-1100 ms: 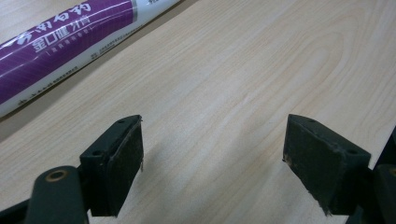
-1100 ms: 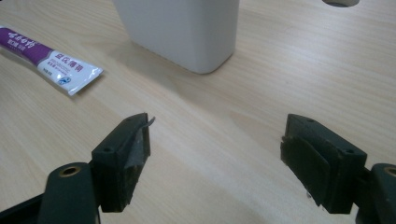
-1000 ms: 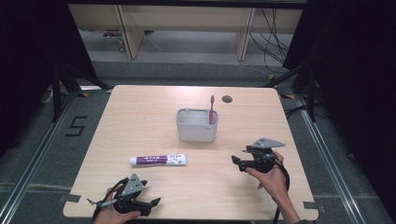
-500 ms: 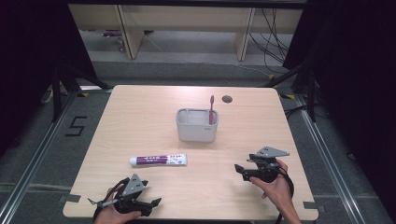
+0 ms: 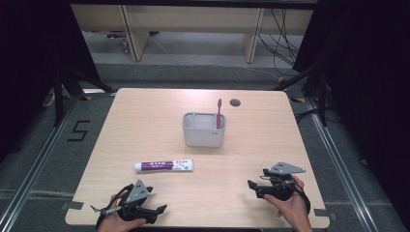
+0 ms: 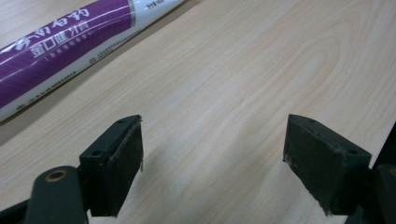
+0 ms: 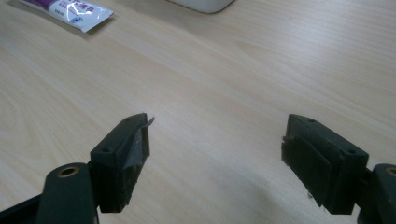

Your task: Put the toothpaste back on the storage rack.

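The toothpaste tube (image 5: 164,166) lies flat on the table (image 5: 145,116), just in front of the grey holder (image 5: 203,130) and a little to its left, its long axis running left to right. The left gripper (image 5: 157,210) sits nearer, the tube lying just beyond and slightly left of its spread, empty jaws. The right gripper (image 5: 251,187), likewise gaping with nothing in it, rests well off past the tube's crimped end, probably too far to matter.

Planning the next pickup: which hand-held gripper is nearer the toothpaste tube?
Left. The left hand-held gripper sits just below the toothpaste tube, jaws open; the right hand-held gripper is farther off to its right, also open.
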The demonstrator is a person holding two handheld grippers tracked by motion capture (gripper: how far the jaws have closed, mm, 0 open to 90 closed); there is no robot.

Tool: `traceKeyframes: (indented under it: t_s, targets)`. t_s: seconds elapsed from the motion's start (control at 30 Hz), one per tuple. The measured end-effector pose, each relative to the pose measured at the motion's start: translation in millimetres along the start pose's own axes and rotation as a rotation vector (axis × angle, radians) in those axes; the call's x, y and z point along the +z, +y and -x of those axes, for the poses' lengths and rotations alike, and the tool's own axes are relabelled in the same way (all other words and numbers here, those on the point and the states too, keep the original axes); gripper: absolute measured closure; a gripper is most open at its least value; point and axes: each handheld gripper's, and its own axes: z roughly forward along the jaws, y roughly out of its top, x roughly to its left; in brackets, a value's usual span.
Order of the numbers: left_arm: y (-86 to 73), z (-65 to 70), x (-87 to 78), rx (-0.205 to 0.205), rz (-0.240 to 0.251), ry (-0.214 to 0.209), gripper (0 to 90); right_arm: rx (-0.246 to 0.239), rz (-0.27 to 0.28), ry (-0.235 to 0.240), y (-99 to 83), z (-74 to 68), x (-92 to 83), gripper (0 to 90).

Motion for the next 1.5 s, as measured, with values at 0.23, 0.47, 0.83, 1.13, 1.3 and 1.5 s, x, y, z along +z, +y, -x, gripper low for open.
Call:
traceKeyframes:
  t_s: [0.23, 0.47, 0.83, 1.13, 1.3, 1.5]
  targets:
    - [0.4, 1.4, -0.2, -0.024, 0.021, -0.014, 17.9, 0.011, -0.019, 0.009, -9.4, -0.9, -5.1, 23.7]
    - [-0.2, 0.4, -2.0, -0.038, 0.042, -0.006, 17.0, 0.005, -0.024, 0.003, -14.1, 0.1, -7.5, 23.8]
    - [0.0, 1.5, -4.2, 0.013, 0.034, 0.048, 16.8, 0.042, -0.045, -0.001, -15.4, -5.1, -8.0, 24.0]
    - [11.9, -3.8, -7.5, 0.060, 0.025, 0.084, 17.5, 0.002, -0.035, 0.003, -14.5, -2.8, -6.9, 24.2]
    - [18.6, -12.1, -10.9, 0.068, 0.031, 0.113, 18.1, -0.005, -0.029, -0.001, -14.3, -2.2, -6.8, 24.4]
    - [28.4, -21.5, -8.6, 0.083, 0.023, 0.125, 18.1, 0.000, -0.034, 0.006, -14.0, -3.4, -5.7, 24.4]
